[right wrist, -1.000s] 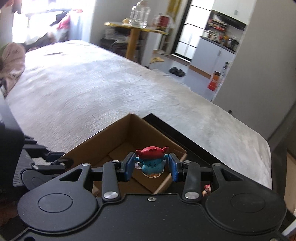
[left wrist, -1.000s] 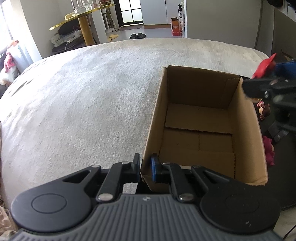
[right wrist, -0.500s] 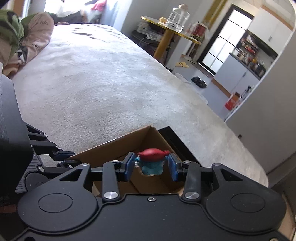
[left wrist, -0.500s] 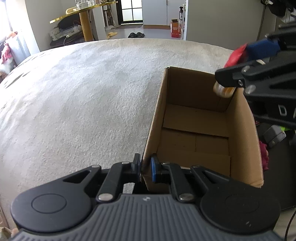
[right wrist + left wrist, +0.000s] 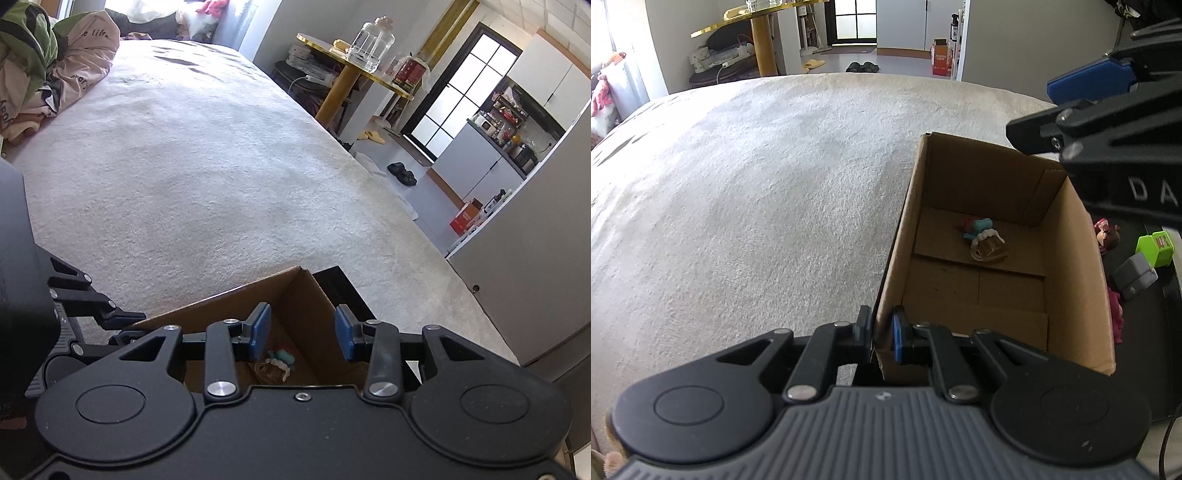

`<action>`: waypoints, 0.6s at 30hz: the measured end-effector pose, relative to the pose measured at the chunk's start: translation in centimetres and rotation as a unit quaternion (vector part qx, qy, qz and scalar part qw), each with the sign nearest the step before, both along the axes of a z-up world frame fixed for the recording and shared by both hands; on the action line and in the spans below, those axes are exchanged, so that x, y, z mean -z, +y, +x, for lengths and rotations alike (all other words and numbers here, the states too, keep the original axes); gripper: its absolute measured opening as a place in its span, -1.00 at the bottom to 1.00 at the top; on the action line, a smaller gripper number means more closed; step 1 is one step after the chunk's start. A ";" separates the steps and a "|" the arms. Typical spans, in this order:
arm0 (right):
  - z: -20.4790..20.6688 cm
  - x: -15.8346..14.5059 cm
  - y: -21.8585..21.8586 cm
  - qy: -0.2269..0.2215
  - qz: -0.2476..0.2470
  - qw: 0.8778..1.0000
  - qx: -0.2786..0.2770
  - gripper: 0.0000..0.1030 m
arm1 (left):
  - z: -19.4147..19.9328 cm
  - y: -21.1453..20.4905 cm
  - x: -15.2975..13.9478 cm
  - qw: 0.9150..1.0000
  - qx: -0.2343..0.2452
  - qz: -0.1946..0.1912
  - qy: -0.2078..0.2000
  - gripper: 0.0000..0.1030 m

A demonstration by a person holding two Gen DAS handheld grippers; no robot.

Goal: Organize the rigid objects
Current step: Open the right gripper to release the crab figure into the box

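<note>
In the left wrist view, the near wall of the cardboard box is pinched by the closed left tongs; a small teal figure with a red cap is seen lying toppled on the box floor, cap towards the far left corner. In the right wrist view, the right tongs are held apart and empty above the box, the figure glimpsed below them.

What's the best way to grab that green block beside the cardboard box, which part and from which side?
Probably from above: the green block sits upright on the black surface with flat, parallel sides. Close the fingers across the pair of sides facing away from the grey block, which crowds its near corner.
</note>
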State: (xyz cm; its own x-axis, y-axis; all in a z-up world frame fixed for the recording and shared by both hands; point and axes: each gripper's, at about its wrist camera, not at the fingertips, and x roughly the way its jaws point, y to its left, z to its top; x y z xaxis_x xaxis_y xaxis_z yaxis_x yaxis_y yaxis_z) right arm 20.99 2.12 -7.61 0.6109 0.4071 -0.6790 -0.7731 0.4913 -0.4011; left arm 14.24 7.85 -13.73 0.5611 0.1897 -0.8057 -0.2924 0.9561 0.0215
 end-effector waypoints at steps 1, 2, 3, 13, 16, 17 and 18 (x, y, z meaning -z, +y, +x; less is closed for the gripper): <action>-0.1 0.1 -0.1 0.001 0.000 1.000 0.001 -0.22 | 0.0 0.0 0.0 1.000 0.000 0.001 0.000 -0.80; -0.1 0.1 -0.2 0.002 0.001 1.000 0.003 -0.21 | 0.0 -0.1 0.0 1.000 0.000 0.001 0.000 -0.80; -0.1 0.1 -0.3 0.003 0.002 1.000 0.006 -0.17 | 0.0 -0.1 0.0 1.000 0.000 0.001 0.000 -0.80; -0.5 0.3 -2.9 -0.007 0.023 0.999 0.043 0.32 | 0.2 -0.8 0.0 1.000 0.002 0.018 0.005 -0.80; -0.7 0.3 -4.0 -0.010 0.029 0.998 0.052 0.46 | 0.3 -1.0 0.0 1.000 0.002 0.022 0.006 -0.80; -0.7 0.4 -4.3 -0.010 0.032 0.998 0.055 0.47 | 0.3 -1.2 0.0 1.000 0.003 0.025 0.007 -0.80; -0.7 0.4 -4.7 -0.008 0.034 0.998 0.060 0.47 | 0.3 -1.2 0.0 1.000 0.003 0.027 0.007 -0.80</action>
